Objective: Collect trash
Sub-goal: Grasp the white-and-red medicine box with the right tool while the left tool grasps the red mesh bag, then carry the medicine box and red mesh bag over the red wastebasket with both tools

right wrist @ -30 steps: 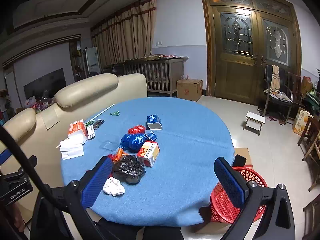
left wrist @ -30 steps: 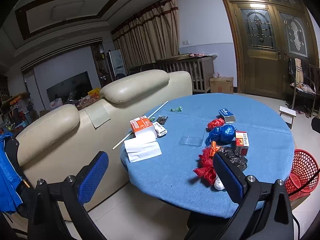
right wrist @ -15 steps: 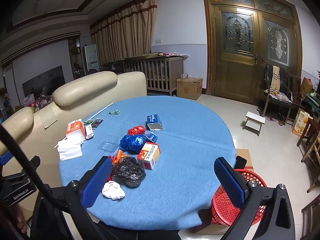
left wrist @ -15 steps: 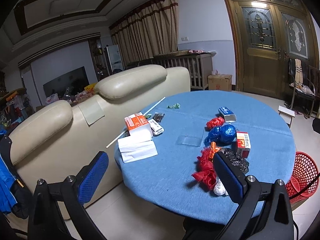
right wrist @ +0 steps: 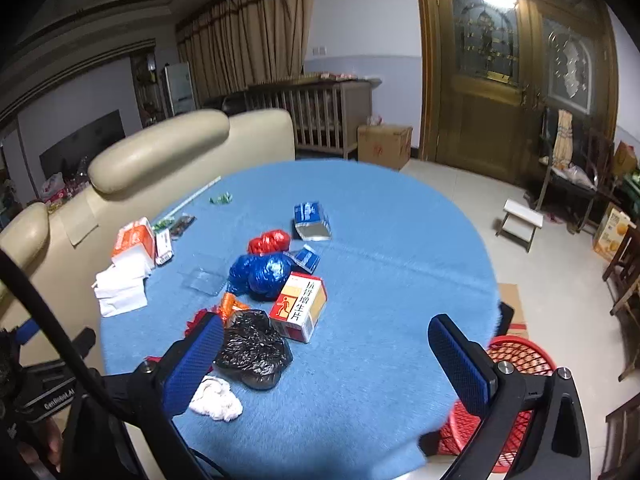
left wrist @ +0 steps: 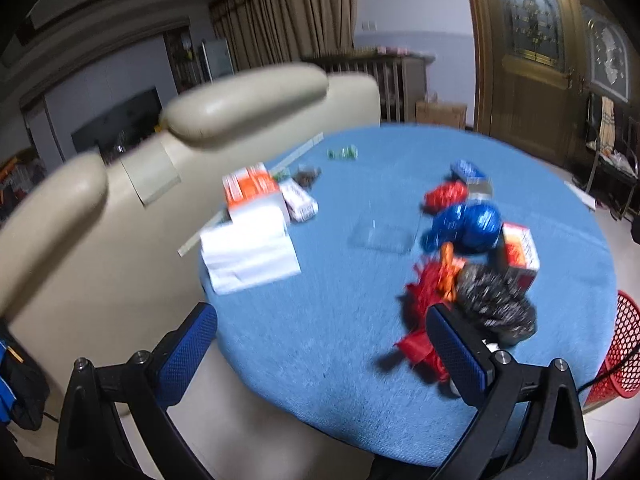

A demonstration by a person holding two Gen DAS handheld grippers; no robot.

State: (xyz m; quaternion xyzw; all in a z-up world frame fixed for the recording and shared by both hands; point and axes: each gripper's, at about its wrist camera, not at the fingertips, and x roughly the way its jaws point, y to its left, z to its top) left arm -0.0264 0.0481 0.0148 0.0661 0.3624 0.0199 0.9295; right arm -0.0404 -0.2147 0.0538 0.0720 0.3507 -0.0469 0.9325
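Observation:
A round table with a blue cloth (right wrist: 400,264) (left wrist: 320,320) carries scattered trash: a black plastic bag (right wrist: 252,350) (left wrist: 494,304), a white crumpled tissue (right wrist: 216,400), a blue foil bag (right wrist: 260,274) (left wrist: 466,226), a red bag (right wrist: 270,242) (left wrist: 446,196), a red-and-white box (right wrist: 299,308) (left wrist: 520,256), red plastic scraps (left wrist: 426,300) and white paper with an orange box (left wrist: 248,236) (right wrist: 128,264). My left gripper (left wrist: 324,352) is open above the near edge. My right gripper (right wrist: 326,364) is open over the table, its left finger beside the black bag.
A red mesh basket (right wrist: 516,364) (left wrist: 620,352) stands on the floor at the table's right side. A beige sofa (left wrist: 120,200) presses against the table's left. A small white stool (right wrist: 520,220), chairs and a cardboard box (right wrist: 384,146) stand farther off.
Both grippers have moved forward and tilted down toward the table; the trash looms larger. The left view is blurred by motion. Nothing has been grasped.

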